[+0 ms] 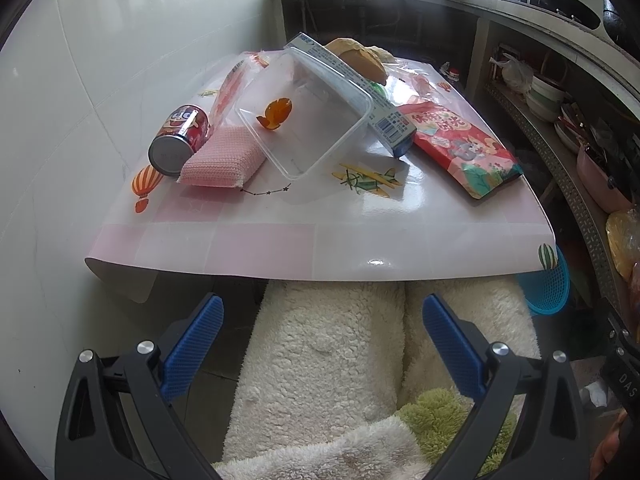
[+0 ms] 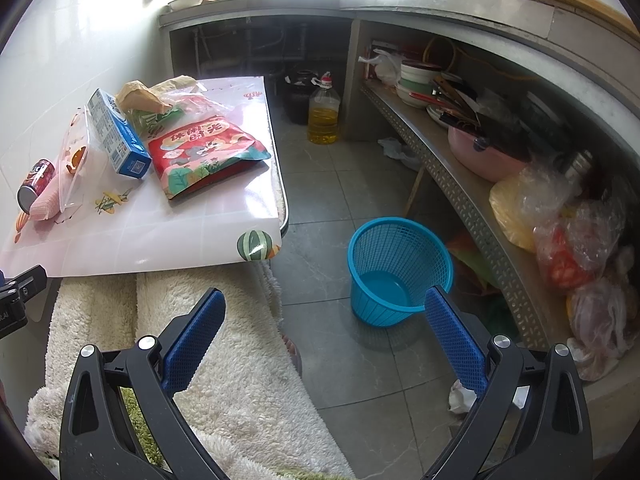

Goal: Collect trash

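Your table wears a glossy, smooth plastic sheet that throws back the window light. On it you have a shiny metal can, a clear plastic tray, a rough knitted pink sponge and a glossy snack bag. The blue basket is perforated plastic; your gripper pads look ribbed and matt.

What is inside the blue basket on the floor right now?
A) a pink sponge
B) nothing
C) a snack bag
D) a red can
B: the blue basket shows only its bare bottom, while the red can, snack bag and pink sponge all lie on the table.
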Available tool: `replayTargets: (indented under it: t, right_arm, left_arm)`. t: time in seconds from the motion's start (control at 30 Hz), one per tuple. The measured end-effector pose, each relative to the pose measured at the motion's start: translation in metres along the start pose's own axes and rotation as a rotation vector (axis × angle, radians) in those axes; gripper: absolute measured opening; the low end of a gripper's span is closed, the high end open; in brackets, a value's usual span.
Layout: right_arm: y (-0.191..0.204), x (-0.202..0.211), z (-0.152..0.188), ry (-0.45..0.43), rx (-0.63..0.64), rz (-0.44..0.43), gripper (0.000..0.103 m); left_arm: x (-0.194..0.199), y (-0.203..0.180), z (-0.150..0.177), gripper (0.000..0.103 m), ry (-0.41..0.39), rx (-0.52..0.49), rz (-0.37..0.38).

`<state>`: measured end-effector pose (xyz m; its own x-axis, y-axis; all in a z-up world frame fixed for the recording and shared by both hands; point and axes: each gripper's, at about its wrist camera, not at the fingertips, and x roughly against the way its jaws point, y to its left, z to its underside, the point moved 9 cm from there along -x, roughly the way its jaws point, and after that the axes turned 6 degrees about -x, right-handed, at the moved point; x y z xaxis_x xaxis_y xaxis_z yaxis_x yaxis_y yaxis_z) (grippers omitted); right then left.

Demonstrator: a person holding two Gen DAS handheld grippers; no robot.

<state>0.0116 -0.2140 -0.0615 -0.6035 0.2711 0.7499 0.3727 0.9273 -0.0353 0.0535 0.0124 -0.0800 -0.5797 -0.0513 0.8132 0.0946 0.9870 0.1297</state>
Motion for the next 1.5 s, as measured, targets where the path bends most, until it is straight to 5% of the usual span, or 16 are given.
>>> replayTargets:
  t: [1.5]
  right_arm:
    - [0.013, -0.007, -0.018, -0.024, 0.044, 0.020, 0.095]
  left_arm:
    - [-0.017, 0.016, -0.007, 0.098, 0.017, 0.024, -0.005]
